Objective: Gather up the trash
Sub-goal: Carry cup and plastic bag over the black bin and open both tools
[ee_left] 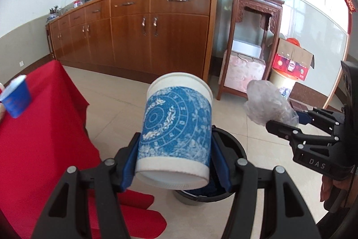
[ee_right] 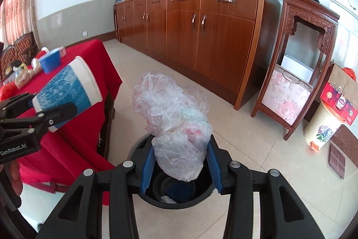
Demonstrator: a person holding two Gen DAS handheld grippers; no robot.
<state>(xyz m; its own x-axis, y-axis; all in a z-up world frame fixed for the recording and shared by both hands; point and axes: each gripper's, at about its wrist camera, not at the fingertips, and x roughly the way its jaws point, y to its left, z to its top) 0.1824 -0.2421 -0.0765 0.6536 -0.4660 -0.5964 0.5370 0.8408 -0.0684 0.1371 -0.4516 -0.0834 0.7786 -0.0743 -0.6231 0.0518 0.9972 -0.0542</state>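
My left gripper [ee_left: 174, 157] is shut on a white paper cup with a blue pattern [ee_left: 176, 127], tilted away from me; the cup [ee_right: 67, 92] also shows at the left of the right wrist view. My right gripper [ee_right: 180, 166] is shut on a crumpled clear plastic bag [ee_right: 176, 124], which appears as a bag [ee_left: 267, 103] at the right of the left wrist view. Both hang over a black round trash bin [ee_right: 201, 197] on the floor, with some trash inside. The bin [ee_left: 235, 147] is mostly hidden behind the cup.
A table with a red cloth [ee_left: 33, 138] stands at the left, with a small blue cup [ee_left: 16, 96] and other items on it. A long wooden cabinet [ee_right: 201, 37], a carved wooden stand [ee_right: 297, 73] and a cardboard box [ee_left: 293, 59] line the far wall.
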